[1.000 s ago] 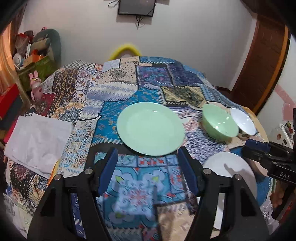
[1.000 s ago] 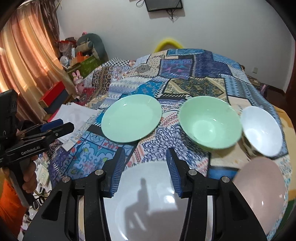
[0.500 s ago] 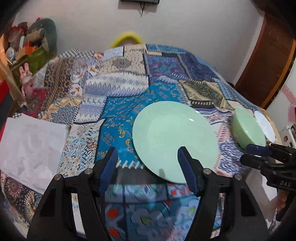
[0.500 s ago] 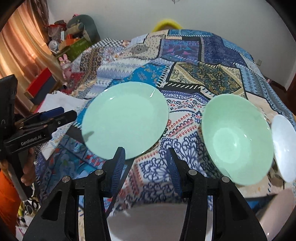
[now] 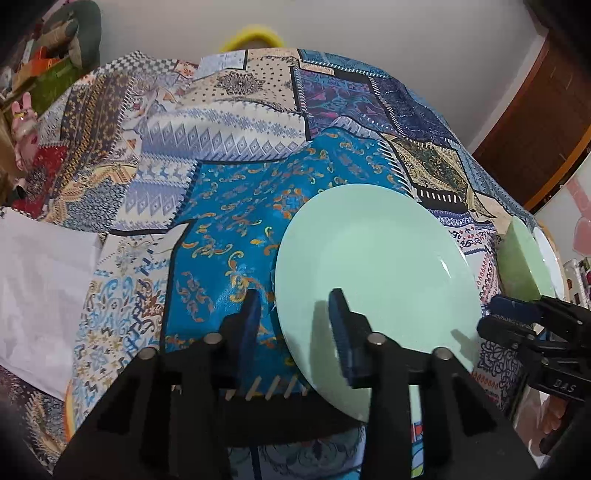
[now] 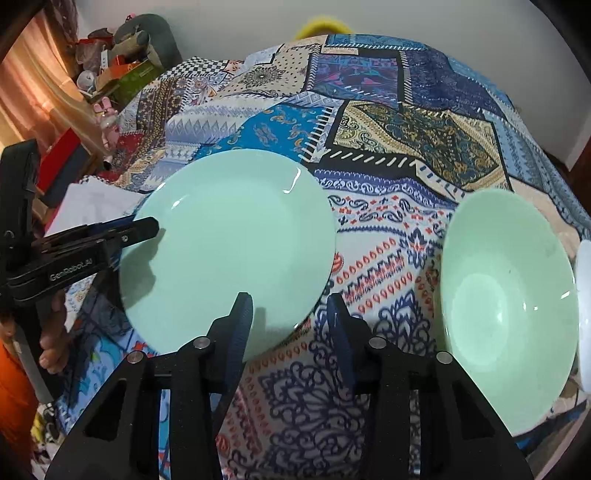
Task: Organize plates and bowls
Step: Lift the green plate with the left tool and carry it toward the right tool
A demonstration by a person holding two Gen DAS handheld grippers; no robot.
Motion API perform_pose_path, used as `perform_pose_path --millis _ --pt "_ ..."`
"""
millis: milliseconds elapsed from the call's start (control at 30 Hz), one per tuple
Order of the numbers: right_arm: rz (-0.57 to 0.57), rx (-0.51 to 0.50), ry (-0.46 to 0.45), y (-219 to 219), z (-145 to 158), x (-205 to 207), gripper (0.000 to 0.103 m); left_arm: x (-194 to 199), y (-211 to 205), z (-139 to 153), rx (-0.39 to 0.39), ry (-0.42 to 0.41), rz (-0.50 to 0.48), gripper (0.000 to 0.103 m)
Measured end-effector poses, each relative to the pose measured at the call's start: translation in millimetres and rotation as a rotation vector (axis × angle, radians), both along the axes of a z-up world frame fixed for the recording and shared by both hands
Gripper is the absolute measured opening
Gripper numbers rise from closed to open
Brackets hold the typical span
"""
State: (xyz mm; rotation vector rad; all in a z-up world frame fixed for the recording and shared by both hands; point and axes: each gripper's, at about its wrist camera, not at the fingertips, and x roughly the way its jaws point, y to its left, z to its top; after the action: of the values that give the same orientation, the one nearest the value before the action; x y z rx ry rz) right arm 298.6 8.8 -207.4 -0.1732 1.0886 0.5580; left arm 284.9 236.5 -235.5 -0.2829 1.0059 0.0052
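The left tongs (image 5: 295,314) are held low over the bench (image 5: 229,229), pointing forward and a little down, with the fingers apart. The near-left rim of the green plate (image 5: 373,273) lies between the two fingers: the right finger is over the plate, the left finger is over the cloth just beside the rim. They hold nothing. From the right wrist view the same tongs (image 6: 147,229) reach in from the left side to the left edge of the plate (image 6: 229,243), and the fingers look almost together there — the angle is poor, so I cannot say if they touch the rim.

The right tongs (image 6: 290,317) are also low, also parted and empty. The left finger is over the near edge of the plate, the right finger over the patterned cloth just beside it. In the left wrist view these tongs (image 5: 491,317) come in from the right, close to the right rim of the plate.

To the right of the right tongs stands a green bowl (image 6: 509,310), apart from the plate, and a white bowl (image 6: 583,306) is just beside it at the edge of the frame. To the left of the left tongs lies a white paper (image 5: 40,295) — well apart from the plate. Far ahead, behind the bench, a yellow chair back (image 5: 255,35) shows against the wall.
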Motion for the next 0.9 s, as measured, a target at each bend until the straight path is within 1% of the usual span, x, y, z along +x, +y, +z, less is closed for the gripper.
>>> perform_pose_path --millis 67,100,133,267,433,533,633,800,900 --pt "-0.002 -0.008 0.017 3 -4 4 0.035 2 0 -1 -0.007 -0.005 -0.005 0.03" --pt "-0.009 -0.007 0.033 3 -7 7 0.034 2 -1 -2 -0.008 -0.006 -0.014 0.026" --pt "-0.016 0.002 0.052 3 -10 10 0.034 2 -1 -2 -0.011 -0.005 -0.023 0.024" --pt "-0.022 0.013 0.072 2 -11 10 0.033 -3 -4 -1 -0.003 -0.014 -0.035 0.024" --pt "0.017 0.011 0.09 4 -10 1 0.033 -17 -4 1 -0.004 -0.005 -0.039 0.024" --pt "0.065 -0.012 0.081 9 -10 -11 0.033 -34 -8 4 0.027 0.01 -0.048 0.024" --pt "0.109 -0.021 0.084 13 -10 -23 0.033 -60 -11 7 0.05 0.032 -0.066 0.024" --pt "0.171 -0.021 0.103 15 -10 -38 0.033 -103 -14 10 0.033 0.063 -0.086 0.024" --pt "0.194 -0.027 0.104 17 -11 -41 0.032 -126 -18 12 0.005 0.075 -0.096 0.024"
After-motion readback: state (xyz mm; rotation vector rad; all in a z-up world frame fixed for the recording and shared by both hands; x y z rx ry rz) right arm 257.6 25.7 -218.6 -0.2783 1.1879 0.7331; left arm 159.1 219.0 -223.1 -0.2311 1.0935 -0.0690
